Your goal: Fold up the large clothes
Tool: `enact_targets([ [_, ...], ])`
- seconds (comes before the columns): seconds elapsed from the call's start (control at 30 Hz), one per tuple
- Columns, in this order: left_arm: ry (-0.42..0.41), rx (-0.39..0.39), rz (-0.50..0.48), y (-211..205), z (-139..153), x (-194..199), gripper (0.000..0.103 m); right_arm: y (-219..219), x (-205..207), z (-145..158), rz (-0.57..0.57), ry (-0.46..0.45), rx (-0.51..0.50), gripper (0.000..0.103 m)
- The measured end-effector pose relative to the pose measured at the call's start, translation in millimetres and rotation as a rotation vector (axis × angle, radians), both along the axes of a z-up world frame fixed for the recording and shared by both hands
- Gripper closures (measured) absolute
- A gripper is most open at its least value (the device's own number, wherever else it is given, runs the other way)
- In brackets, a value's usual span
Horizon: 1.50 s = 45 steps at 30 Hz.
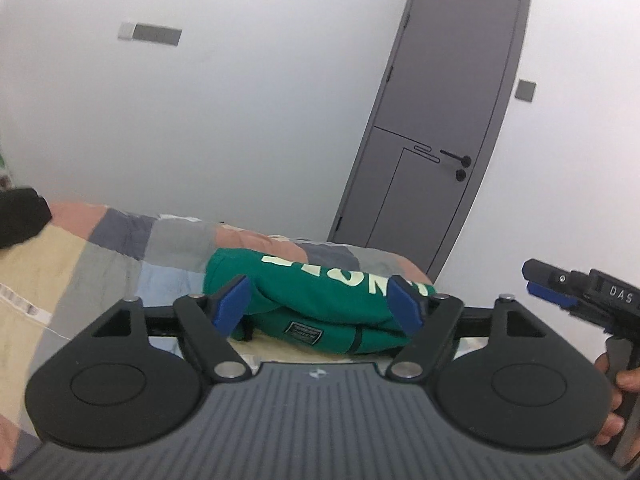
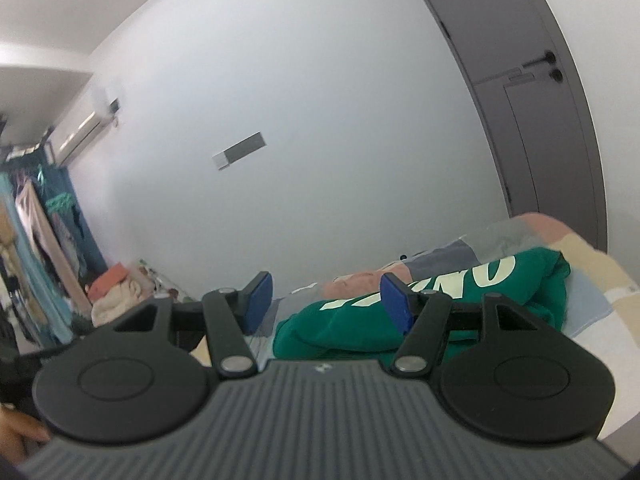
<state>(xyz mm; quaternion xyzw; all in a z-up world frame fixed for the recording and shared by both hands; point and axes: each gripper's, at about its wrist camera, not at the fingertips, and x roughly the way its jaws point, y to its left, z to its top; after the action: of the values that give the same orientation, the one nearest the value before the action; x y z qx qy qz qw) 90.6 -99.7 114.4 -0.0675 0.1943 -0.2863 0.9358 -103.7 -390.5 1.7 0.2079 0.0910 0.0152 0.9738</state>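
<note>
A green garment (image 1: 316,300) with pale lettering lies folded in a thick bundle on the patchwork bedspread (image 1: 120,248). My left gripper (image 1: 318,304) hovers above and in front of it, jaws open, blue pads apart with nothing between them. In the left wrist view the right gripper (image 1: 548,284) shows at the right edge, held by a hand (image 1: 622,384). In the right wrist view the green garment (image 2: 360,320) lies ahead to the right on the bedspread (image 2: 592,280), and my right gripper (image 2: 326,304) stands open and empty above it.
A grey door (image 1: 432,128) stands in the white wall beyond the bed. A dark cloth (image 1: 20,216) lies at the bed's left edge. Hanging clothes (image 2: 36,248) and a pile of fabrics (image 2: 116,292) fill the room's left side, under an air conditioner (image 2: 80,128).
</note>
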Motion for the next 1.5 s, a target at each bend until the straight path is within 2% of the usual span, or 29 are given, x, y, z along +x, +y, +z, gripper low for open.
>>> enact_targets([
  [0.23, -0.055, 0.054, 0.014, 6.2, -4.7, -38.2, 0.006, 31.1, -25.8, -9.1, 0.002, 0.011, -0.096, 0.040],
  [0.43, -0.078, 0.102, 0.027, 10.6, -16.3, -58.1, 0.002, 55.3, -35.7, -19.6, -0.030, 0.075, -0.181, 0.040],
  [0.73, -0.078, 0.132, 0.072, 23.2, -33.3, -64.7, 0.000, 74.0, -43.8, -38.7, -0.045, 0.132, -0.195, 0.040],
  [0.97, -0.041, 0.140, 0.076, 27.6, -45.2, -59.6, 0.000, 82.7, -40.6, -50.8, -0.042, 0.172, -0.206, 0.040],
  [1.5, -0.039, 0.171, 0.108, 23.0, -49.1, -59.6, 0.000, 86.6, -41.7, -57.9, -0.052, 0.215, -0.196, 0.040],
])
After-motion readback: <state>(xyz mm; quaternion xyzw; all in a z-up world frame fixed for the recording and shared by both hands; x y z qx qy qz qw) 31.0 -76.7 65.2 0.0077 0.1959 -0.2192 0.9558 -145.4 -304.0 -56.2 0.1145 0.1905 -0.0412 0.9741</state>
